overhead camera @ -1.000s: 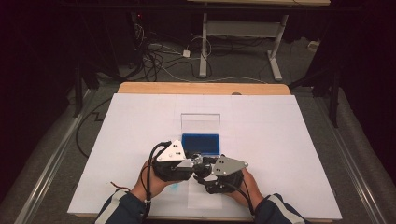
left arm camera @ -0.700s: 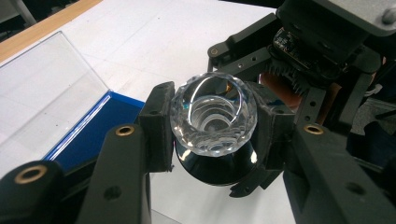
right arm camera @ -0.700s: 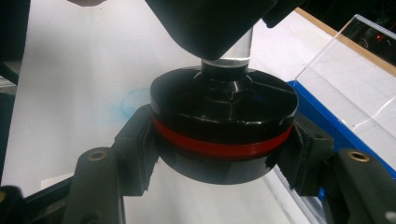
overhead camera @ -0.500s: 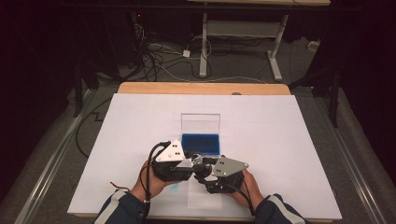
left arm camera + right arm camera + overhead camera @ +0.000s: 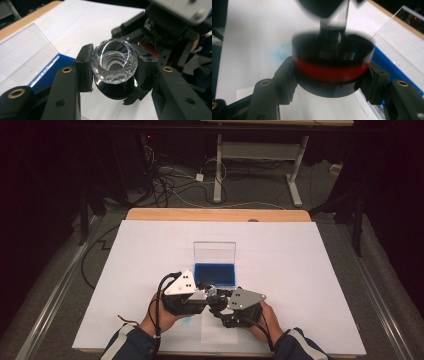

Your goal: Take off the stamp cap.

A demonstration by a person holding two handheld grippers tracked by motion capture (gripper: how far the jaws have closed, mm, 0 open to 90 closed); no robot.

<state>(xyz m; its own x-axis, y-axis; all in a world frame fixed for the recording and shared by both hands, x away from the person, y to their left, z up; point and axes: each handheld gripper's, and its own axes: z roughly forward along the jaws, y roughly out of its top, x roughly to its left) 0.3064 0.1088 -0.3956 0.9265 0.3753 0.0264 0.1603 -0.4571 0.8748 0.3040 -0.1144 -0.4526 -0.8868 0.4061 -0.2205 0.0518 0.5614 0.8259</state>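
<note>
A small bottle [image 5: 213, 291] hangs between both grippers over the table's front middle. It has a clear faceted glass cap [image 5: 114, 61] and a dark glossy round body [image 5: 332, 62] with a red band. My left gripper [image 5: 114, 68] is shut on the cap, with a pad [image 5: 85, 67] pressing on each side. My right gripper [image 5: 332, 75] grips the dark body from the other side; its jaws have just been closing onto it. In the high view the left gripper [image 5: 205, 293] and right gripper [image 5: 222, 304] meet nose to nose.
An open box with a blue base [image 5: 215, 274] and an upright clear lid [image 5: 215, 252] stands just behind the grippers. The white table top [image 5: 145, 250] has a faint blue smear [image 5: 187, 320] near the front. Cables and desk legs lie on the floor beyond.
</note>
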